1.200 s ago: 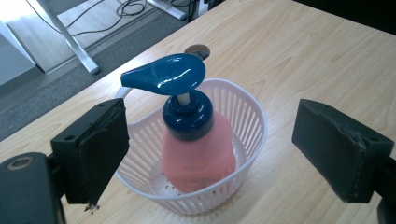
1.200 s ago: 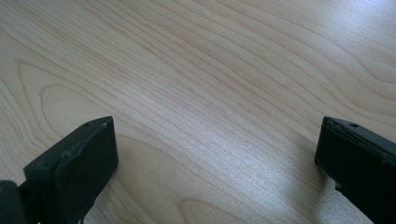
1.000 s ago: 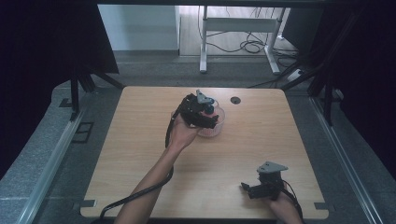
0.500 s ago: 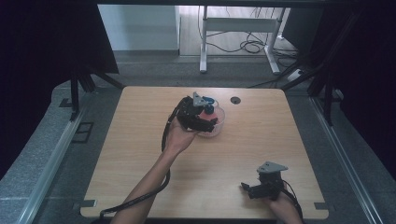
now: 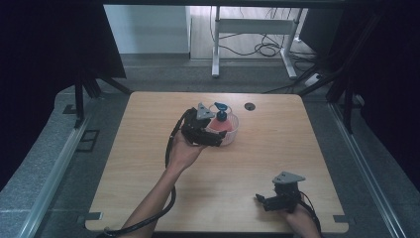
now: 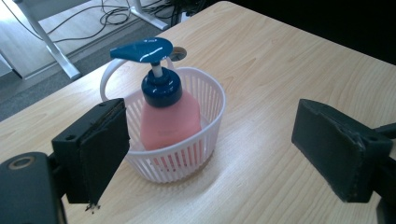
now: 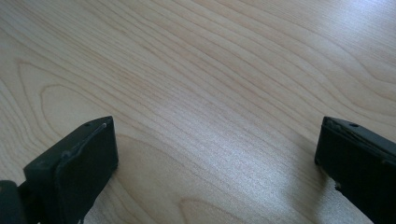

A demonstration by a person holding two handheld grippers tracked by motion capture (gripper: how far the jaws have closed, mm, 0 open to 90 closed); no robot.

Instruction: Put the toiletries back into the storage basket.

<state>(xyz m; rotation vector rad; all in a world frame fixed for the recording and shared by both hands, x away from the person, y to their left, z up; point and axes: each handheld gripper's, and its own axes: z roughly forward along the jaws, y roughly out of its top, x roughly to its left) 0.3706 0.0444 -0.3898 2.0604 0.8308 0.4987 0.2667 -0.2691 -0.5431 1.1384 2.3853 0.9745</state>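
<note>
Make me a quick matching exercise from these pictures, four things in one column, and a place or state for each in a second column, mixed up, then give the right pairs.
Column one:
1. pump bottle
2. white basket
3. left gripper
4. right gripper

Column two:
A. near the table's front right edge, jaws open over bare wood
B. stands upright inside the basket, pink with a blue pump
C. open, jaws spread to either side of the basket
D. sits on the table, holds the bottle

Pairs: 1-B, 2-D, 3-C, 4-A
</note>
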